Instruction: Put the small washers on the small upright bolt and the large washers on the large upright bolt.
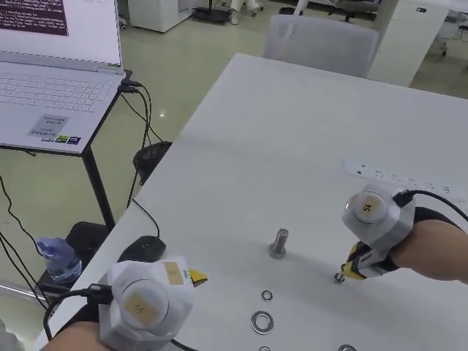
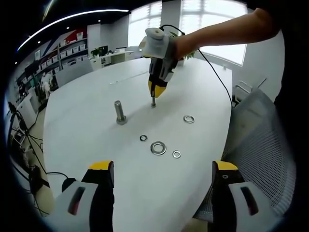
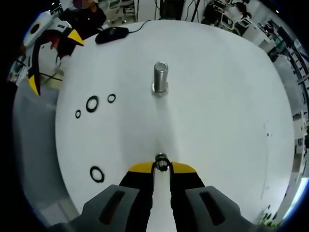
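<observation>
The large upright bolt (image 1: 278, 243) (image 2: 119, 112) (image 3: 161, 77) stands mid-table. To its right stands the small upright bolt (image 1: 339, 278) (image 2: 153, 102). My right gripper (image 1: 351, 269) (image 2: 155, 92) (image 3: 161, 168) is at the small bolt's top, jaws shut on a small metal piece that looks like a small washer (image 3: 161, 162). Loose on the table lie a small washer (image 1: 267, 295) (image 2: 143, 138) (image 3: 111, 98), a large washer (image 1: 262, 322) (image 2: 158, 148) (image 3: 92, 103), another small washer (image 2: 176, 154) (image 3: 77, 114) and another large washer (image 2: 189, 119) (image 3: 97, 174). My left gripper (image 1: 196, 278) (image 2: 163, 166) (image 3: 54, 61) hangs open at the near-left edge, holding nothing.
A white table (image 1: 292, 131) carries a black mouse (image 1: 142, 250) and a power strip (image 1: 409, 179). A laptop (image 1: 44, 80) sits on a stand to the left, with cables and a water bottle (image 1: 58, 259) below. A grey chair (image 1: 322, 44) stands at the far end.
</observation>
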The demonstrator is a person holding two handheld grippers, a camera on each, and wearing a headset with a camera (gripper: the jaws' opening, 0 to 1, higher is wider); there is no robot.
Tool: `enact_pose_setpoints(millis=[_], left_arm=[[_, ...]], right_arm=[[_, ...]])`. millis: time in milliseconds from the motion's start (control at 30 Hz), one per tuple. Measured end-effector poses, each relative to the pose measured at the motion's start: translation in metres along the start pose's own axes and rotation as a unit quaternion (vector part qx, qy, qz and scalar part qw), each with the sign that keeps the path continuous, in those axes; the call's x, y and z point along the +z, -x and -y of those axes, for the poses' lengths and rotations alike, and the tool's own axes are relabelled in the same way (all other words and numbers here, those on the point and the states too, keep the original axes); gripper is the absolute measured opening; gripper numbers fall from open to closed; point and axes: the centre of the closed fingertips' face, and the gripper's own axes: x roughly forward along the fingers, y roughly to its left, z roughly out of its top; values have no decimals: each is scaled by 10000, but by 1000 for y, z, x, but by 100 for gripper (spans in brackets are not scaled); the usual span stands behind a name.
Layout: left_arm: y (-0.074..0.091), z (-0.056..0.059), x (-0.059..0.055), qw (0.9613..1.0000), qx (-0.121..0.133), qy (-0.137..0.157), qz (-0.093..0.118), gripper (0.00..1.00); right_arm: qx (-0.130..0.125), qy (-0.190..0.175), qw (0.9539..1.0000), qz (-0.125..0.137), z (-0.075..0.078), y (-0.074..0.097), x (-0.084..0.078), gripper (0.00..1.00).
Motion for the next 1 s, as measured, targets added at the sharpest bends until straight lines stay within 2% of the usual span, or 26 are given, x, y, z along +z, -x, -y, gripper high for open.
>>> enact_pose_setpoints(millis=[500, 1000], left_arm=[[0, -5, -5, 10000, -2, 50, -46, 82], [1, -7, -7, 9999, 18, 96, -73, 81]], right_arm=[[125, 25, 9998, -123, -3, -20, -4, 13], [119, 70, 9998, -160, -2, -26, -5, 13]])
